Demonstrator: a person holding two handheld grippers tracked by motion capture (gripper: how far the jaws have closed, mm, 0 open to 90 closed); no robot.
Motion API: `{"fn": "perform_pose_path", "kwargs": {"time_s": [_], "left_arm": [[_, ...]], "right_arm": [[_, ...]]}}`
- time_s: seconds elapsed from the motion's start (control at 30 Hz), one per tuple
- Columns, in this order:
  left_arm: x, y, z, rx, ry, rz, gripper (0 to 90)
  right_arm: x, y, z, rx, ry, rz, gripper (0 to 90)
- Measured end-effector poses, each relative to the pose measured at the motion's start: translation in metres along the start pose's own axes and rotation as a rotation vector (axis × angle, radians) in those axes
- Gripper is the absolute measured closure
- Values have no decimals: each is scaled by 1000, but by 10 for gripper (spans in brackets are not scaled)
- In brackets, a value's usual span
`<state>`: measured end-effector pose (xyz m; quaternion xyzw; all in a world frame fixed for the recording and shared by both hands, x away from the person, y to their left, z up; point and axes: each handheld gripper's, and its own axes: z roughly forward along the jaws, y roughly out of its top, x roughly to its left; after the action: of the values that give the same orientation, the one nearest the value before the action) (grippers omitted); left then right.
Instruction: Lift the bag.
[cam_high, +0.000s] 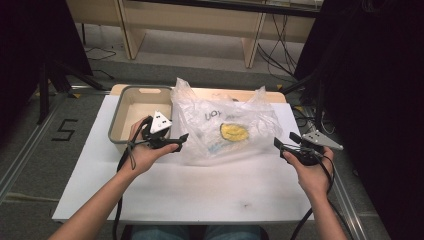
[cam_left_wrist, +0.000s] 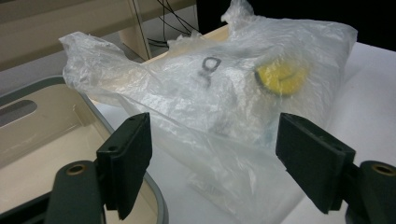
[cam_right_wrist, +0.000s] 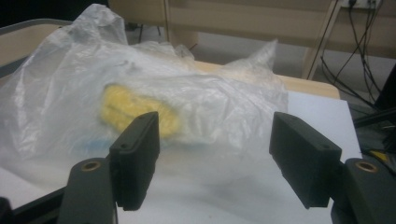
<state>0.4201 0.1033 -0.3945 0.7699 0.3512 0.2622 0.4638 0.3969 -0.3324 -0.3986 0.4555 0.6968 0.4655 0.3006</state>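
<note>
Grey floor (cam_high: 30, 150) marked "5" (cam_high: 65, 129), wooden bench legs (cam_high: 131, 30) behind, black curtains (cam_high: 385, 75) at both sides.

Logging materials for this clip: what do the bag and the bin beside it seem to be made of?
The bag: thin clear plastic film, crinkled and glossy, with a yellow object showing through. The bin: apparently rigid moulded plastic, matte, grey rim and cream inside, with a cut-out handle slot.

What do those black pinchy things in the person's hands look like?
Each is a black handheld tool. The left gripper and right gripper both end in two flat, blocky black jaws with a round brass-coloured hole at each base. A grey three-cornered plate sits on top, and a black cable trails back. The forearms are bare, without sleeves.
</note>
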Motion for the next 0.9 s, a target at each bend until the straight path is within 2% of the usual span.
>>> {"fn": "perform_pose_path", "kwargs": {"time_s": [0.13, 0.37, 0.53, 0.9], "left_arm": [[-1, -4, -3, 11, -23, 12, 263], [-6, -12, -11, 21, -64, 23, 258], [-5, -19, -15, 27, -66, 19, 256], [-2, -38, -29, 49, -67, 16, 251]], "right_arm": [[2, -5, -2, 24, 44, 8, 350], [4, -13, -6, 52, 90, 11, 366], [5, -19, -8, 67, 110, 12, 370], [2, -27, -13, 90, 127, -25, 345]]}}
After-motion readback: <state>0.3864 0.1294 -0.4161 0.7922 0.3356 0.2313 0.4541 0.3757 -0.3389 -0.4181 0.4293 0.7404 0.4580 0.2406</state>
